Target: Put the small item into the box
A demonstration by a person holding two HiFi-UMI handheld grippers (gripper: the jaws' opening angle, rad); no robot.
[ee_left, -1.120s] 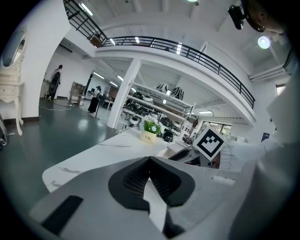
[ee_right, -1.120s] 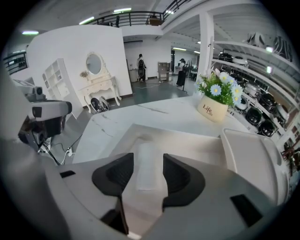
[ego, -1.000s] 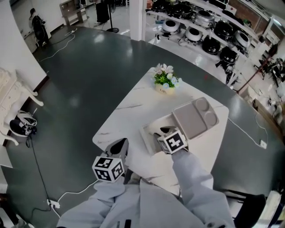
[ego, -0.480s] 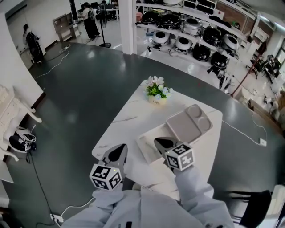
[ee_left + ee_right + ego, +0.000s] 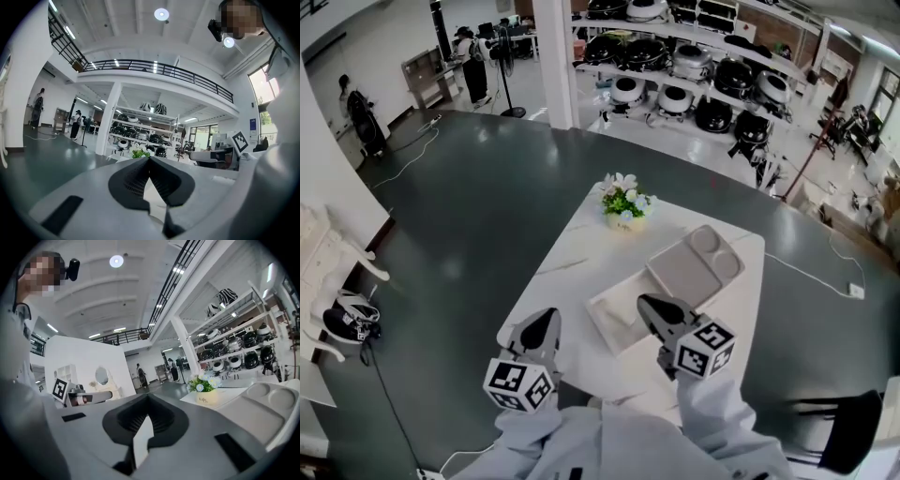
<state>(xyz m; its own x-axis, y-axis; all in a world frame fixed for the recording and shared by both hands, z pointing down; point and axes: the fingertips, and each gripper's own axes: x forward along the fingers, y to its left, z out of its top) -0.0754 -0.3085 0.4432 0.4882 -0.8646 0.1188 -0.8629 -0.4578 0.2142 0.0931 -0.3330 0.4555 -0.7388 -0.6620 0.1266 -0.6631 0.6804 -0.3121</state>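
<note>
A shallow white box [image 5: 614, 322] lies open on the white marble table [image 5: 581, 253]. What it holds is too small to make out, and the right gripper covers its near corner. My right gripper [image 5: 646, 303] hovers over the box's near right side, jaws shut, with nothing that I can see between them. In the right gripper view the right gripper [image 5: 148, 400] has its tips together. My left gripper [image 5: 547, 317] hangs above the table's near left edge, apart from the box. The left gripper [image 5: 149, 160] is also shut and empty.
A grey tray [image 5: 694, 265] with two round hollows lies just beyond the box; the tray [image 5: 262, 408] also shows at right in the right gripper view. A flower pot [image 5: 623, 202] stands at the table's far end. Dark floor surrounds the table, with shelves of cookers [image 5: 703, 84] behind.
The right gripper has drawn back out of the box toward the person and lifted. The left gripper has stayed near the table's front edge. The head camera now looks further forward.
</note>
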